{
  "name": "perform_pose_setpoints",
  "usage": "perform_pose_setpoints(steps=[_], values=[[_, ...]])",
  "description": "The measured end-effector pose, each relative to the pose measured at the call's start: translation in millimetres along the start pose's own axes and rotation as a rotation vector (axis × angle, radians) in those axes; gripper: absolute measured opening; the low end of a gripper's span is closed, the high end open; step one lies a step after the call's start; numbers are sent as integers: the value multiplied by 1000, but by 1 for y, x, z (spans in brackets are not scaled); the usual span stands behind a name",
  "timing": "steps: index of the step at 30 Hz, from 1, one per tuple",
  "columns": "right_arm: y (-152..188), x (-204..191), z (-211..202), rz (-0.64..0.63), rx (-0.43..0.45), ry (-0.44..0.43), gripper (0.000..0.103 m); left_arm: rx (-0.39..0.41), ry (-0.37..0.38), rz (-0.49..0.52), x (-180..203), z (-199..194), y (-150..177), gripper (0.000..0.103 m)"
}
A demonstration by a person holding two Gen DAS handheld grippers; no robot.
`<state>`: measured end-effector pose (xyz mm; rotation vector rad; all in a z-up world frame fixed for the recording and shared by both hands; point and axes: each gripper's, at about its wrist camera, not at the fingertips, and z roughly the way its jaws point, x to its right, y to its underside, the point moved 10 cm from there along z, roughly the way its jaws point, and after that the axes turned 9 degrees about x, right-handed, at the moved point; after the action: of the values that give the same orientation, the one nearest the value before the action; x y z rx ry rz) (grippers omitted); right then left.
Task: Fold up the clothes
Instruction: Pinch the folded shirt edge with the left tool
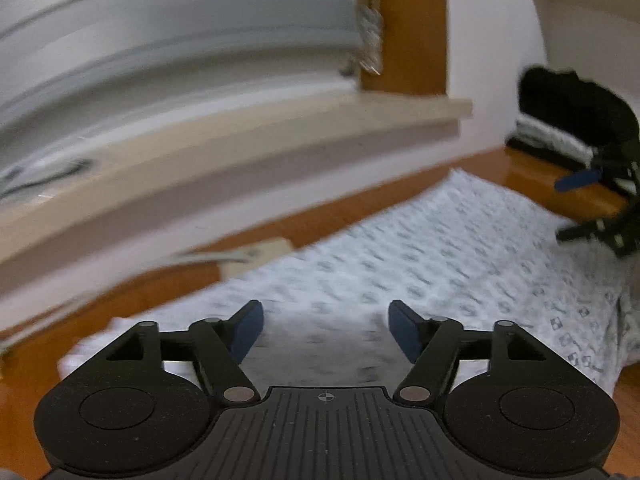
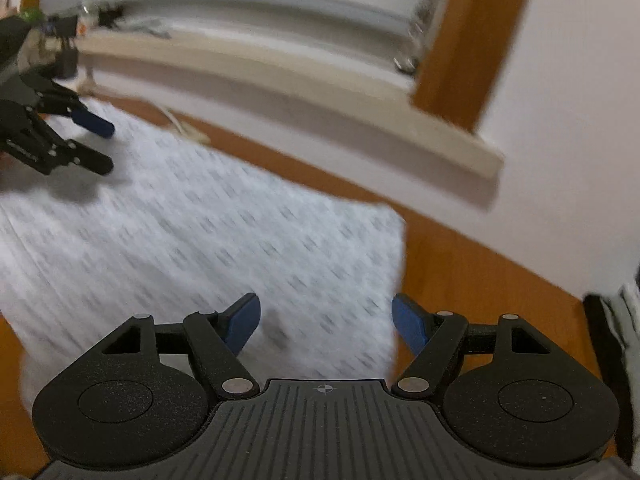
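Your left gripper [image 1: 326, 330] and right gripper [image 2: 326, 324] both stand wide open with nothing between the pads. The patterned garment [image 2: 200, 232] lies spread flat on the wooden table [image 2: 460, 272], filling the middle and left of the right wrist view. It looks thin, soft and light, so expect it to drape and slide; pinch it at an edge or at the corner [image 2: 394, 216] right of centre. At the right edge of the left wrist view a dark bundle [image 1: 576, 112] rests near the cloth, and a pale flat object [image 1: 260, 256] sits just beside its far edge.
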<state>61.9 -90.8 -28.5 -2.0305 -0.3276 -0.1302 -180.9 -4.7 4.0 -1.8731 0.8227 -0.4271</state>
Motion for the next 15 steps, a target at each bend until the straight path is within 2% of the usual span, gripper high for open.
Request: perform_pose_setpoints(steps=[2, 6, 10, 15], values=[[-13, -27, 3, -4, 20, -63, 73, 17, -25, -7, -24, -11, -4, 79], [-38, -96, 13, -23, 50, -197, 74, 26, -69, -90, -81, -26, 0, 81], [-51, -170, 24, -14, 55, -312, 74, -17, -30, -133, -103, -20, 16, 82], [-63, -241, 29, -16, 54, -394, 75, -71, 20, -187, -131, -13, 35, 82]])
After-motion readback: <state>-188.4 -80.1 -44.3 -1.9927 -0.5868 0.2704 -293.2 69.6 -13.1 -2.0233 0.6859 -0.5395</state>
